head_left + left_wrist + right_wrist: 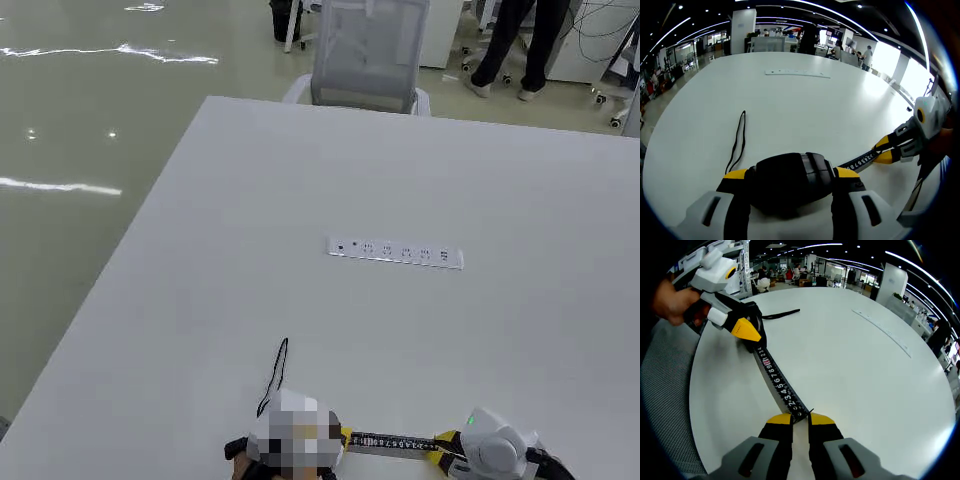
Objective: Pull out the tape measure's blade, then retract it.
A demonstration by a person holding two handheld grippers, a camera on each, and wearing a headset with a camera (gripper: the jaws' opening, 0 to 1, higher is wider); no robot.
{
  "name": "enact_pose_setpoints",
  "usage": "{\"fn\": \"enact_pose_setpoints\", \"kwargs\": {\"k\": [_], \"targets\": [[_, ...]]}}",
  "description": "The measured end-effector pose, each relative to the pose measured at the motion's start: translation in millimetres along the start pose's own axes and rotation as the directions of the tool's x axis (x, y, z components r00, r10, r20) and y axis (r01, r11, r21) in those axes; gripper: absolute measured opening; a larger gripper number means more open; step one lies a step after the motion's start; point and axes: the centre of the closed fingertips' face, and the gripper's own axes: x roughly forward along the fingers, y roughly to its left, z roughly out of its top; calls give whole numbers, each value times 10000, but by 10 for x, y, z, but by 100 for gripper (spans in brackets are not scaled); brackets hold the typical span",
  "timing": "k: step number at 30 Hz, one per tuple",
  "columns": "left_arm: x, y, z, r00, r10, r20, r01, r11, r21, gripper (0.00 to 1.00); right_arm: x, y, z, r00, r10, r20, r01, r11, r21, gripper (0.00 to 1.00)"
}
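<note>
The black numbered metal blade (778,381) runs straight ahead from the right gripper (801,418), nipping its tip, to the rounded black case (790,192) clamped in the left gripper (791,173).

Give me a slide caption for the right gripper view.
Right gripper pinches the blade tip; left gripper clamps the tape measure.

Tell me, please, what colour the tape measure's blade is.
The blade is black with white numerals, clearest in the right gripper view.
</note>
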Motion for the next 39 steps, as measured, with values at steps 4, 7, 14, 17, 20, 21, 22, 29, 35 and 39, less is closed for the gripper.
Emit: {"fn": "enact_pose_setpoints", "kwargs": {"k": [4, 7, 14, 17, 20, 21, 22, 29, 35, 39], "targets": [[0, 0, 2, 10000, 3, 14, -3, 10000, 1, 63, 16, 14, 25, 10000, 13, 29, -13, 10000, 11, 10], [-2, -1, 3, 10000, 2, 31, -2, 10000, -1, 63, 32, 18, 33, 10000, 34, 52, -34, 10000, 4, 10], [-6, -2, 3, 10000, -10, 75, 10, 10000, 12, 63, 54, 46, 62, 10000, 68, 56, -68, 10000, -8, 10], [-3, 0, 3, 10000, -7, 82, 7, 10000, 17, 63, 57, 50, 68, 10000, 75, 56, -75, 10000, -5, 10], [3, 2, 0, 10000, -14, 71, 14, 10000, 7, 63, 58, 59, 85, 10000, 66, 59, -66, 10000, 0, 10], [2, 1, 1, 10000, -15, 66, 15, 10000, 8, 63, 63, 61, 85, 10000, 75, 65, -75, 10000, 0, 10], [0, -1, 3, 10000, -17, 62, 17, 10000, 6, 63, 68, 63, 88, 9999, 80, 69, -80, 10000, 4, 10], [1, -2, -1, 10000, -10, 74, 9, 10000, 9, 63, 87, 82, 110, 9999, 99, 87, -99, 10000, -6, 10], [-2, 0, 0, 10000, -16, 74, 16, 10000, 7, 63, 112, 103, 139, 9998, 130, 116, -130, 9999, -4, 11], [2, 2, 0, 10000, -22, 73, 22, 10000, 3, 63, 145, 118, 163, 9998, 158, 141, -157, 9999, -32, 11]]}}
